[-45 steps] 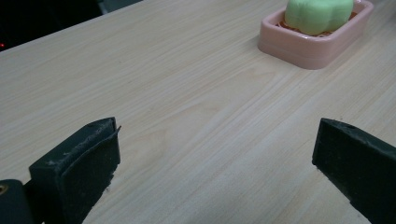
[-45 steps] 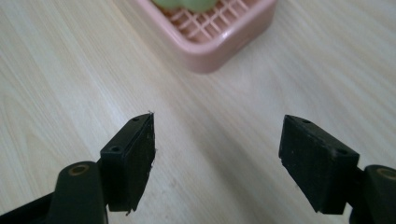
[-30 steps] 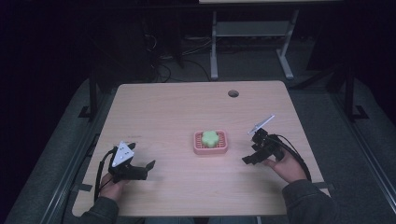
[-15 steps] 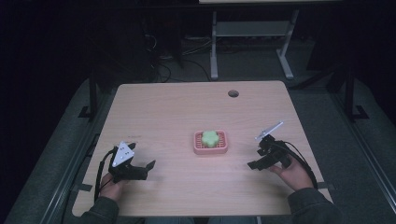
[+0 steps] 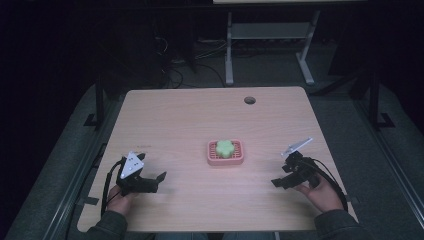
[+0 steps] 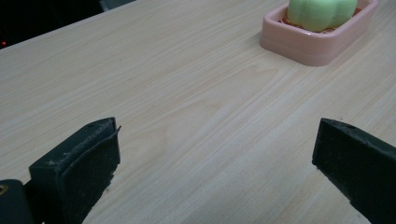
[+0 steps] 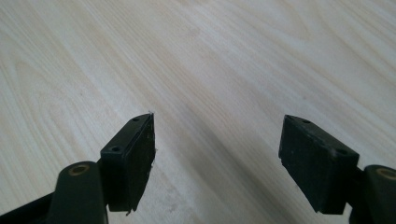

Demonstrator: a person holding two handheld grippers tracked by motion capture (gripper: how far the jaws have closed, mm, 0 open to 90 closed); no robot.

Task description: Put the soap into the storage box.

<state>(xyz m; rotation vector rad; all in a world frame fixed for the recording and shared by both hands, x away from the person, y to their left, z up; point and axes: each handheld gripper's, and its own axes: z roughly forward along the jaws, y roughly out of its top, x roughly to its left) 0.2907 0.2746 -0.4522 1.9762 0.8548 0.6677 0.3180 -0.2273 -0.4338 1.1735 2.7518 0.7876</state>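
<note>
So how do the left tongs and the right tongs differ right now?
The left tongs sit near the table's front left, the right tongs near its front right. The left tongs' camera sees the pink dish holding the green soap; the right tongs' camera sees bare wood. Both are open, empty and apart from the dish.

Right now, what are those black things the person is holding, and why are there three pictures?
A person sits at a wooden table with a tool in each hand. Each tool is a pair of black tongs: the left tongs and the right tongs. Both are open and hold nothing. One picture comes from a camera high above. The other two come from little cameras riding on the tongs, so you see their black tips close up. In the middle of the table lies a pink dish with a green soap in it.
</note>
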